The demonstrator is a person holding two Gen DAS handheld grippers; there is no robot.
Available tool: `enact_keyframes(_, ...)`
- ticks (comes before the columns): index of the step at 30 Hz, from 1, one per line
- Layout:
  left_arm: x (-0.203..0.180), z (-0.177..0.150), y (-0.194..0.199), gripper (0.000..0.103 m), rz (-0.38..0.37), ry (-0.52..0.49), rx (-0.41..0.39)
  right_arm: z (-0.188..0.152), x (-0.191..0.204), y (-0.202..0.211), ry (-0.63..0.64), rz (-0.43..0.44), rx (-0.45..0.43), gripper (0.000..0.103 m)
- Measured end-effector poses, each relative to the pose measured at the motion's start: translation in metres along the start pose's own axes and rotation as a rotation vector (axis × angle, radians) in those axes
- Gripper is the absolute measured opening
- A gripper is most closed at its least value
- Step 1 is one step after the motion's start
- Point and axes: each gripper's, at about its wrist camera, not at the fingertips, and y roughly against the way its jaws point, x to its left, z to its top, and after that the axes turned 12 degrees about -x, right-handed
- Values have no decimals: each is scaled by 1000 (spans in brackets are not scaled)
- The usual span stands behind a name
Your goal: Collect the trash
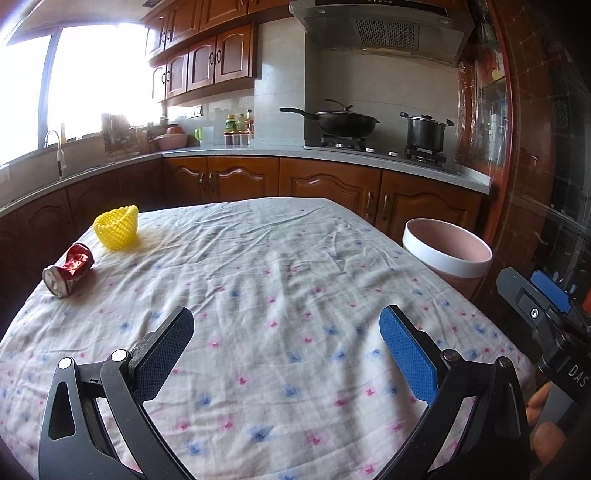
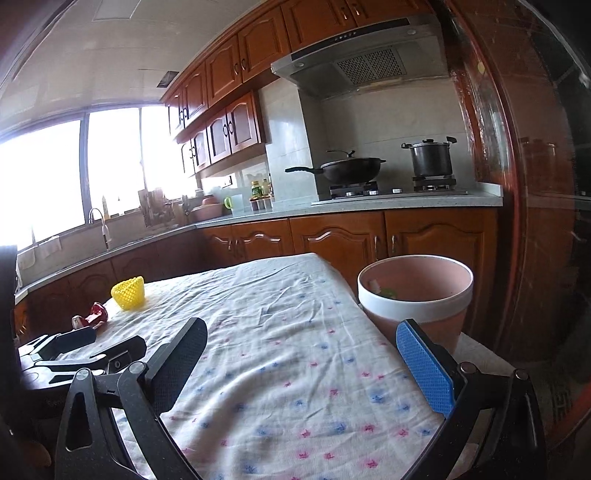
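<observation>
- Two grippers, left gripper and right gripper, both spread wide, holding nothing.
- One crushed red can beside one yellow foam net, far-left tablecloth.
- One pink bin at the table's right edge.

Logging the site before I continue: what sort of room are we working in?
A home kitchen, by the look of it: a wok and pot on a gas stove under a range hood, and a sink faucet by the window.
</observation>
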Motion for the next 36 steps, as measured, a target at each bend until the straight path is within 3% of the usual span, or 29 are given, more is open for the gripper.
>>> enact_keyframes(36, 6, 0, 3, 103, 49, -3, -7, -9, 1, -7, -27, 29, 41, 103)
